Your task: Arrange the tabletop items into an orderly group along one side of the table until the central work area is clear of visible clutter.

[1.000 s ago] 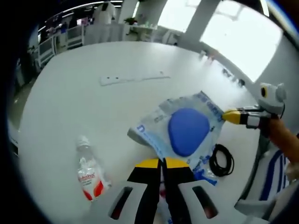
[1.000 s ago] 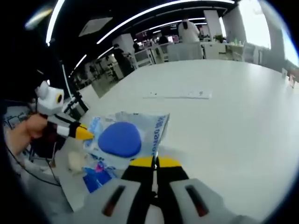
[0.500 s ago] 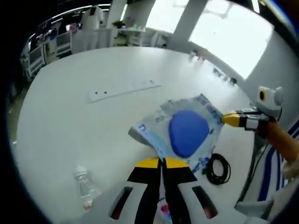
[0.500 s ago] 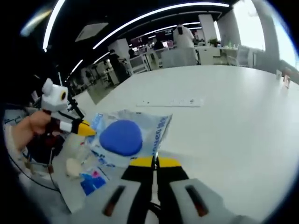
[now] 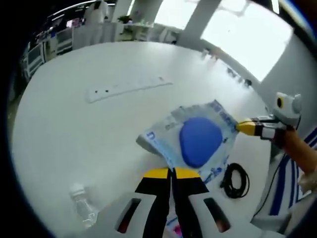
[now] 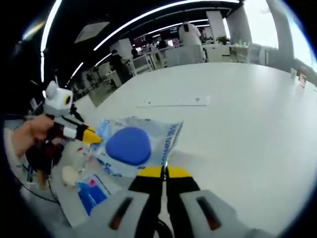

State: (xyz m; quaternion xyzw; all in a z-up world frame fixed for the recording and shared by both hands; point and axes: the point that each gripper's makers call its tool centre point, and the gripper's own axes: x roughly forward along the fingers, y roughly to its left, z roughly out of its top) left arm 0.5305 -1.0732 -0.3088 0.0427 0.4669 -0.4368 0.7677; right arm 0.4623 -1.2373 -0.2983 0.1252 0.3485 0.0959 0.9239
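A clear plastic bag with blue print (image 5: 168, 139) has a blue oval pad (image 5: 199, 141) on it and is stretched between both grippers. My left gripper (image 5: 172, 172) is shut on the bag's near edge. My right gripper (image 5: 243, 126) comes in from the right, shut on the bag's far corner. In the right gripper view the same bag (image 6: 163, 136) and blue pad (image 6: 128, 146) lie just beyond my right gripper (image 6: 164, 171), which is shut on the bag's edge. My left gripper (image 6: 90, 137) pinches the opposite corner there.
On the white table (image 5: 74, 129) lie a small water bottle (image 5: 81, 210), a coiled black cable (image 5: 236, 181) and a white power strip (image 5: 126, 87). A blue and pink packet (image 6: 91, 191) and a beige round thing (image 6: 69, 174) lie under the bag's left side. People and desks stand far behind.
Both grippers have kept hold of the bag and shifted together over the table. The bottle has slid lower left in the left gripper view.
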